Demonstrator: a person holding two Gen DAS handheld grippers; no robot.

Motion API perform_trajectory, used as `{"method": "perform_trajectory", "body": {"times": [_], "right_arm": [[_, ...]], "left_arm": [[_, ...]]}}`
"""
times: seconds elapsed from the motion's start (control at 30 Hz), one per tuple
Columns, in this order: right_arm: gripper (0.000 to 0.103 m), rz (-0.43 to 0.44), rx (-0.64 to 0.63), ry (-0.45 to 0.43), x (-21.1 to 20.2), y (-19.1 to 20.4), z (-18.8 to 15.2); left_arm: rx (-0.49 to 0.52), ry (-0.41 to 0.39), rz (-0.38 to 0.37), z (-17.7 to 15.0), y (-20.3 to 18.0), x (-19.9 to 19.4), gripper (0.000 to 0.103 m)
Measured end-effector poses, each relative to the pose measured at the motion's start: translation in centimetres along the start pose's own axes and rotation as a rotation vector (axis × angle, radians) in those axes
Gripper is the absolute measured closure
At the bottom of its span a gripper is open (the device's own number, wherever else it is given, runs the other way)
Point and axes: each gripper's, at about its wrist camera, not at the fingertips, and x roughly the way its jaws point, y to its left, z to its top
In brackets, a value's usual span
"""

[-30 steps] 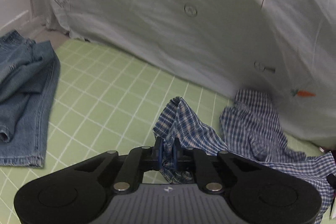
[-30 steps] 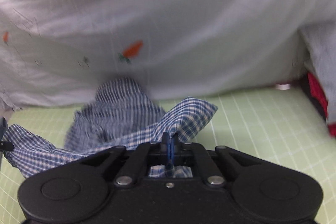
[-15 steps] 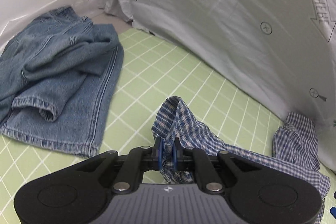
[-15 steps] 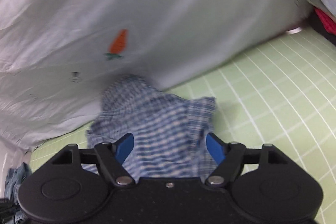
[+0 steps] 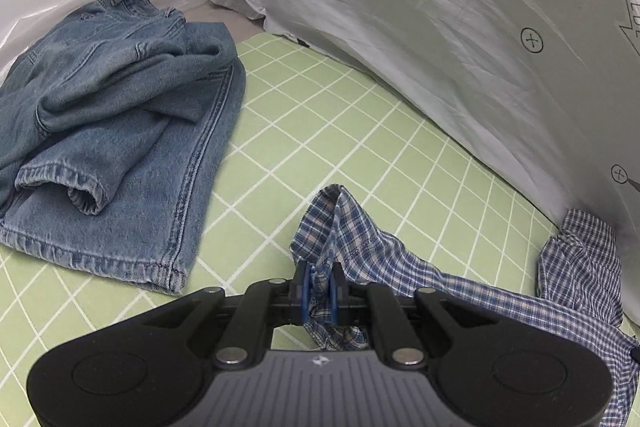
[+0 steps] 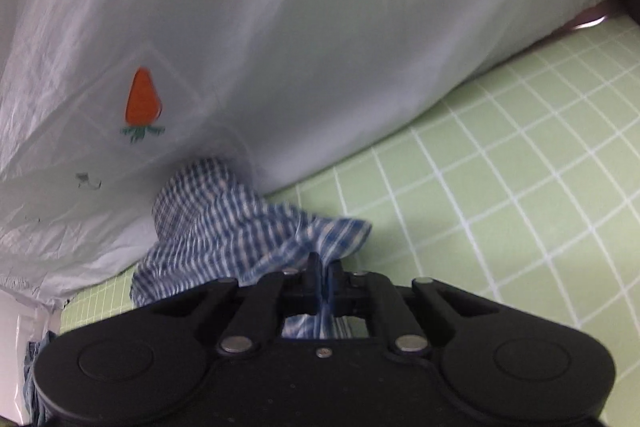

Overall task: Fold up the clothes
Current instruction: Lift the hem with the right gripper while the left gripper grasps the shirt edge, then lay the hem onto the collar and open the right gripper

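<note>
- plaid shirt (image 5: 440,267) lies crumpled on the green grid mat (image 5: 360,131), against a white sheet (image 5: 440,27).
- left gripper (image 5: 319,285): clamped on a shirt fold.
- right gripper (image 6: 322,277): just closed, pinching shirt cloth.
- folded jeans (image 5: 112,131) rest on the mat, apart.

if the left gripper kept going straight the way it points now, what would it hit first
Probably the green grid mat, after pushing through the plaid garment the left gripper is clamped on; the white sheet lies farther back. Depth is uncertain.
</note>
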Motion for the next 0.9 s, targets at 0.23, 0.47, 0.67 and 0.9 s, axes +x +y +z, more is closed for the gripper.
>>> {"method": "perform_trajectory", "body": {"times": [0.23, 0.47, 0.67, 0.9], "right_arm": [[0.034, -0.128, -0.076, -0.006, -1.9, 0.4, -1.2], [0.002, -0.229, -0.162, 0.009, -7.9, -1.4, -7.4], [0.002, -0.307, -0.114, 0.034, -12.5, -4.1, -11.9], [0.000, -0.326, -0.220, 0.004, -13.7, -3.1, -14.1]], "left_arm": [[0.039, -0.026, -0.021, -0.3, -1.6, -0.8, 0.092], [0.159, -0.011, -0.165, -2.6, -7.4, -3.0, 0.092], [0.326, 0.111, -0.389, -8.4, -14.3, -5.3, 0.091], [0.411, 0.222, -0.326, -12.8, -16.5, -5.7, 0.011]]}}
